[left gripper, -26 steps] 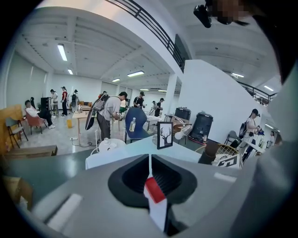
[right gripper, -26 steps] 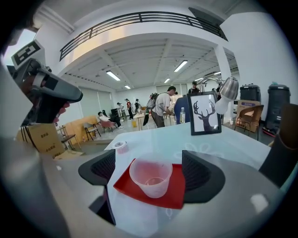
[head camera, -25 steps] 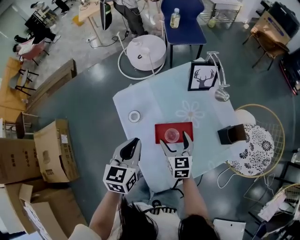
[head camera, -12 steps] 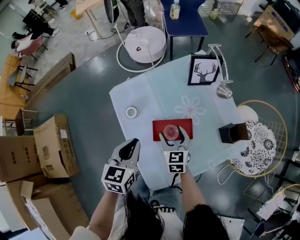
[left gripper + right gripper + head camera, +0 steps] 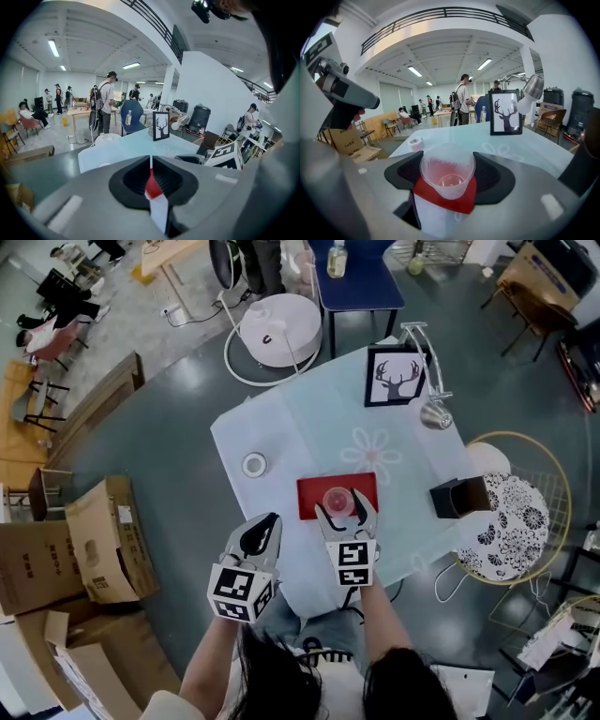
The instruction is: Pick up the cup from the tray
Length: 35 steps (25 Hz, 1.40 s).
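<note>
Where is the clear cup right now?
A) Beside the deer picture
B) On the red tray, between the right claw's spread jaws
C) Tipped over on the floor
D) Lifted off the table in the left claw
B: the right gripper view shows the cup standing upright on the red tray, with the jaws of the right claw spread to either side of it.

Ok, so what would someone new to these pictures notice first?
Most likely the clear cup standing on the red tray at the near side of the pale table, framed by the open jaws of the right gripper. Next, the black-and-white deer picture upright at the table's far edge, and the left gripper, shut, held off to the left of the tray.
</note>
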Motion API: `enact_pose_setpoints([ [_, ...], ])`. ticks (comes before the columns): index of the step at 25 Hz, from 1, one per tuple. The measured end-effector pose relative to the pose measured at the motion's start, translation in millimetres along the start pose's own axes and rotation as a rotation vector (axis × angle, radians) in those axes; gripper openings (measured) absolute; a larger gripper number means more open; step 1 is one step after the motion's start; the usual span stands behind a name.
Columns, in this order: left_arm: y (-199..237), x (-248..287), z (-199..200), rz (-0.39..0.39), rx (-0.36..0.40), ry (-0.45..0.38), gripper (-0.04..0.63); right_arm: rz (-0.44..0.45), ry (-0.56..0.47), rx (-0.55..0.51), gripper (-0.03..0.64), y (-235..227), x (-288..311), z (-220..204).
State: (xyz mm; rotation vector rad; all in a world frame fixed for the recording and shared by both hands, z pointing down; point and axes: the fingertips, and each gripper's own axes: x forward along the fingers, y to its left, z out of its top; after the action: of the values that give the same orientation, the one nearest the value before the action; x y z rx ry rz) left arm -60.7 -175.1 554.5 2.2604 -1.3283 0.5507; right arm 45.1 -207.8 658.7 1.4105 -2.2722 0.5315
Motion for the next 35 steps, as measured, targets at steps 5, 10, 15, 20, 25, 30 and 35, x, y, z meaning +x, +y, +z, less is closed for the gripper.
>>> enact_pose_setpoints([
  [5, -15, 5, 3, -0.046, 0.024, 0.003, 0.001, -0.079, -0.015, 0.036, 0.354, -30, -21, 0],
  [10, -31, 12, 5, -0.088, 0.036, 0.002, 0.001, -0.183, -0.009, 0.069, 0.353, -64, -45, -12],
  [15, -57, 20, 12, -0.146, 0.072, -0.006, 0.001, -0.260, -0.024, 0.103, 0.353, -88, -70, -18],
  [20, -82, 30, 15, -0.199, 0.085, -0.008, 0.001, -0.319, -0.032, 0.126, 0.354, -113, -92, -24],
  [25, -102, 36, 17, -0.238, 0.101, -0.007, 0.001, -0.358, -0.037, 0.155, 0.353, -130, -106, -30],
  [30, -112, 38, 18, -0.248, 0.090, -0.011, 0.001, -0.372, -0.021, 0.171, 0.353, -141, -113, -43],
  [35, -104, 39, 17, -0.230, 0.089, -0.004, 0.001, -0.366, -0.024, 0.200, 0.353, -140, -105, -51],
])
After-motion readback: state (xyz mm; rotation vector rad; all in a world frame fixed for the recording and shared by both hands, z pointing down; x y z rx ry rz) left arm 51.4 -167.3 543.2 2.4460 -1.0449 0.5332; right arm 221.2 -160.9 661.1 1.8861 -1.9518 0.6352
